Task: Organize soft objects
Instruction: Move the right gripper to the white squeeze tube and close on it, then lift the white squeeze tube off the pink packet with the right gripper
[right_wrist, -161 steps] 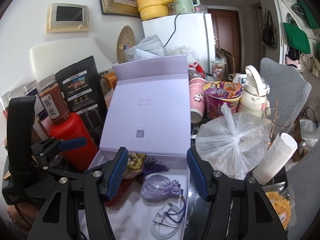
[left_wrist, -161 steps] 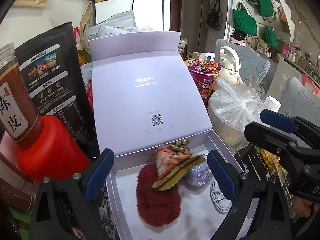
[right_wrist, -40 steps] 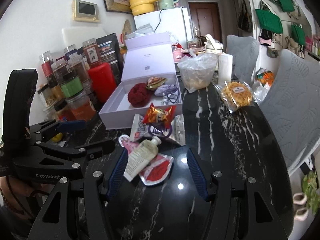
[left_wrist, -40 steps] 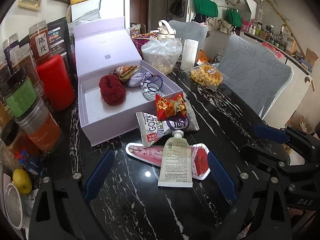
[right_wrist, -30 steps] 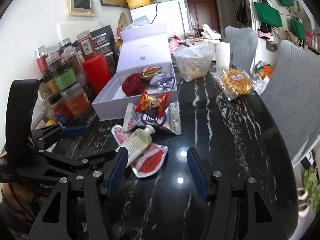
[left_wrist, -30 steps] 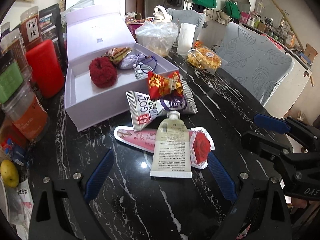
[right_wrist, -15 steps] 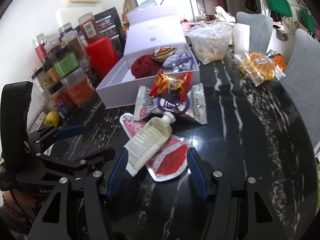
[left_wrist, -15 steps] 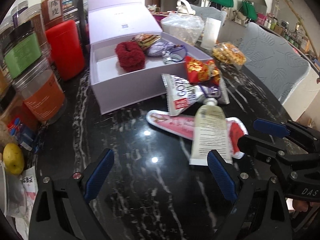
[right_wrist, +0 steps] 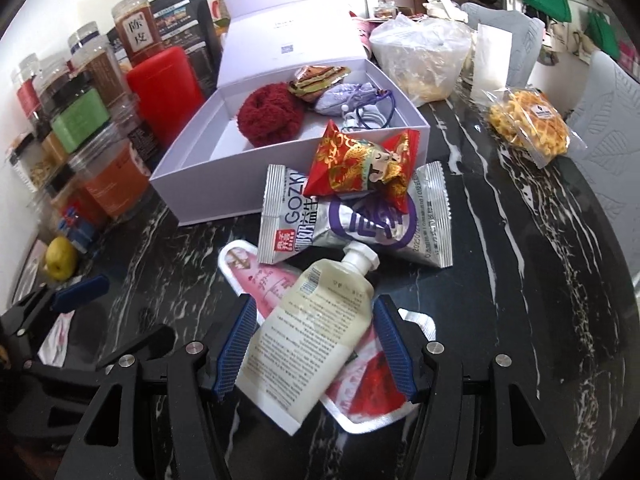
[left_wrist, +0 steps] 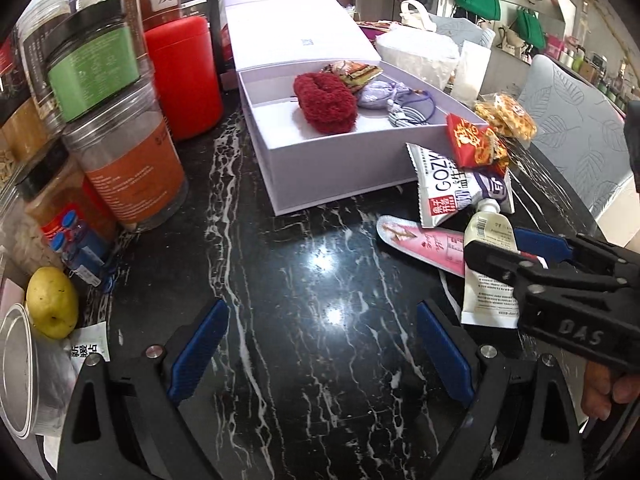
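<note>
A cream squeeze tube (right_wrist: pixel 316 332) lies on a pink and red sachet (right_wrist: pixel 368 392) on the black marble table. My right gripper (right_wrist: pixel 314 348) is open and low over the tube, one finger on each side, pads apart from it. Behind the tube lie a silver snack packet (right_wrist: pixel 352 224) and a red-gold pouch (right_wrist: pixel 360 164), against an open lilac box (right_wrist: pixel 208 184). Inside the box are a red fuzzy piece (right_wrist: pixel 270 118), a lavender pouch (right_wrist: pixel 344 96) and a coiled cable. My left gripper (left_wrist: pixel 320 354) is open over bare table, left of the tube (left_wrist: pixel 490 276).
Tall jars (left_wrist: pixel 128 168), a red canister (left_wrist: pixel 184 76) and a lemon (left_wrist: pixel 52 302) crowd the left edge. A bagged waffle (right_wrist: pixel 528 120), a plastic bag (right_wrist: pixel 424 56) and grey chairs (left_wrist: pixel 572 120) sit to the right. A hand (left_wrist: pixel 604 392) holds the right gripper.
Both grippers have come down and forward. The right one has moved over the cream tube, which now sits between its fingers. The left view has swung towards the jars.
</note>
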Available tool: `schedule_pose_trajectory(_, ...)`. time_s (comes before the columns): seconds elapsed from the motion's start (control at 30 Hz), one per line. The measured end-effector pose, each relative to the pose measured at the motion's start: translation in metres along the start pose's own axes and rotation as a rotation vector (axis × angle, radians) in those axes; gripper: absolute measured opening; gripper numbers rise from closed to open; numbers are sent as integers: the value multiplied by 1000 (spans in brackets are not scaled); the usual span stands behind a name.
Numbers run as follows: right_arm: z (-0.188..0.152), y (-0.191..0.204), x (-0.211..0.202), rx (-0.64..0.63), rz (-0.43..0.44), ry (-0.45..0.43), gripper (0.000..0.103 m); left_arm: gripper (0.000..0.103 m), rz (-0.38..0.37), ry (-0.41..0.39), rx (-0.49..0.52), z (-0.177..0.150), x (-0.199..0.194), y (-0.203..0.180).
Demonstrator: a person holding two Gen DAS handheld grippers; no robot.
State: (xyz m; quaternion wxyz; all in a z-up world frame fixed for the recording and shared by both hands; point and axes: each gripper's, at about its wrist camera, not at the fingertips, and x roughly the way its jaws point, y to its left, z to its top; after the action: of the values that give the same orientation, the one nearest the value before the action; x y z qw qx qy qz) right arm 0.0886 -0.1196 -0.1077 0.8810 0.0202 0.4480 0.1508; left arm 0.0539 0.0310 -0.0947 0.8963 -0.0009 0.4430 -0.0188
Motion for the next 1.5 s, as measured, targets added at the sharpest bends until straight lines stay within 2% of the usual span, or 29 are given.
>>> schedule_pose_trajectory(0.23, -5, 11, 7, -52, -75, -18, 62, 96, 1, -2, -33, 1, -4, 8)
schedule_pose_trajectory(0.37, -14, 15, 4, -111, -118, -62, 55, 96, 2, -13, -24, 2, -7, 7)
schedule_pose_trajectory(0.47, -15, 8, 0, -88, -88, -66, 51, 96, 1, -27, -11, 5, -9, 2)
schedule_pose_trajectory(0.5, -15, 7, 0, -79, -73, -67, 48, 96, -2, -34, -8, 6, -11, 0)
schedule_pose_trajectory(0.57, -15, 0, -10, -58, -58, -101, 32, 96, -12, -43, -7, 8, -13, -3)
schedule_pose_trajectory(0.63, -15, -2, -18, -67, -79, -120, 15, 96, -24, -52, -6, 11, -14, -7)
schedule_pose_trajectory(0.7, -16, -6, -17, -82, -71, -90, 15, 96, -31, -57, 1, 13, -14, -12)
schedule_pose_trajectory(0.77, -20, -16, -19, -35, -31, -91, 15, 96, -36, -61, 9, 14, -15, -17)
schedule_pose_trajectory(0.8, -21, -17, -20, -26, -23, -90, 17, 96, -35, -65, 13, 15, -16, -19)
schedule_pose_trajectory(0.87, -23, -20, -24, -3, -30, -86, 35, 96, -32, -75, 18, 15, -18, -21)
schedule_pose_trajectory(0.9, -23, -21, -26, 12, -9, -87, 55, 96, -27, -78, 22, 15, -19, -23)
schedule_pose_trajectory(0.93, -24, -22, -28, 28, 18, -93, 62, 96, -18, -81, 27, 15, -19, -23)
schedule_pose_trajectory(1.0, -24, -21, -30, 47, 56, -93, 61, 96, 4, -83, 32, 14, -20, -23)
schedule_pose_trajectory(1.2, -23, -7, -17, 44, 61, -28, 62, 96, 14, -39, -14, 10, -17, -6)
schedule_pose_trajectory(1.3, -23, 5, -14, 10, 35, -32, 62, 96, 17, -26, -37, 6, -17, 3)
schedule_pose_trajectory(1.37, -21, 12, -11, -2, 10, -22, 65, 96, 16, -27, -47, 3, -18, 9)
schedule_pose_trajectory(1.43, -20, 18, -5, -11, -40, -11, 75, 96, 22, -32, -63, 0, -20, 15)
schedule_pose_trajectory(1.5, -18, 21, -1, -7, -53, 1, 82, 96, 18, -35, -79, -2, -21, 20)
